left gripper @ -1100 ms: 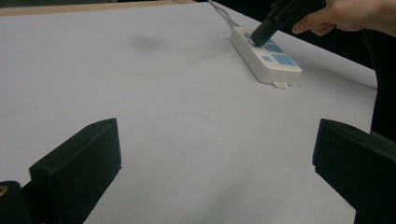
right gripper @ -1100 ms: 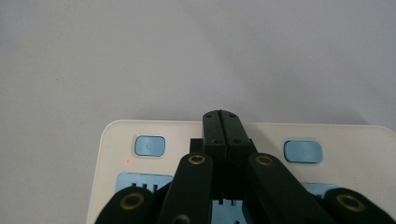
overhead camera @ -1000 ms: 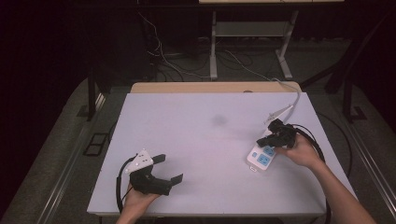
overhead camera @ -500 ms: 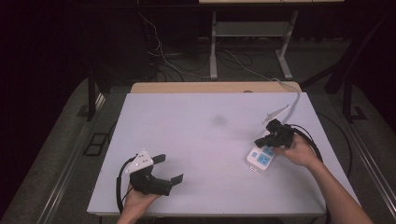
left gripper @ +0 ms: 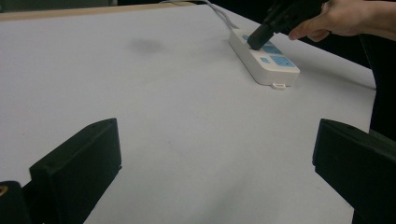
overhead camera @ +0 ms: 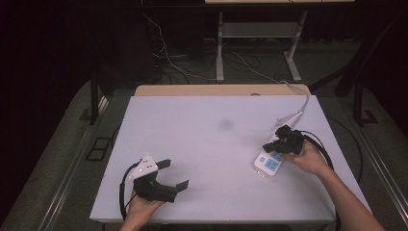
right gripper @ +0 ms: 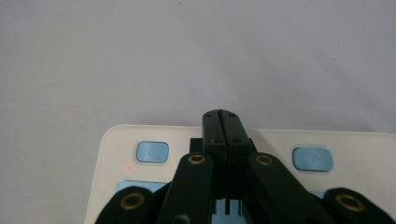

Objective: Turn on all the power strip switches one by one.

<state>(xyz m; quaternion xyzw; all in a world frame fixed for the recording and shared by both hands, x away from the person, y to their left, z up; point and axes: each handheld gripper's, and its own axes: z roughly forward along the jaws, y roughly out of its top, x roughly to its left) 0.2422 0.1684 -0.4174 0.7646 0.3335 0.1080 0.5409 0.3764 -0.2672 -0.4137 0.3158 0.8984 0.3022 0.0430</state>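
You are at a white table [overhead camera: 211, 144] with a gripper in each hand, and the work in hand is pressing a switch on a white power strip [overhead camera: 269, 162] that lies near the table's right edge, its cord [overhead camera: 302, 103] running away toward the far side. Your right gripper [overhead camera: 269, 144] is tipped down onto the strip, its two black jaws pressed flat together into a single blunt point with nothing between them. In the right gripper view that point [right gripper: 221, 116] rests on the strip's top face between two pale blue push buttons, one to its left [right gripper: 152, 151] and one to its right [right gripper: 312, 158]; a small red light [right gripper: 127, 167] glows beside the left one. Whether the tip is pushing a button of its own underneath is hidden by the jaws. Your left gripper [overhead camera: 173, 174] sits well apart near the front left of the table, its jaws spread wide and holding nothing. Judging from this, you are at the pressing step. The next move probably calls for a short, straight push downward while the strip stays flat, then a clean lift without dragging it sideways.
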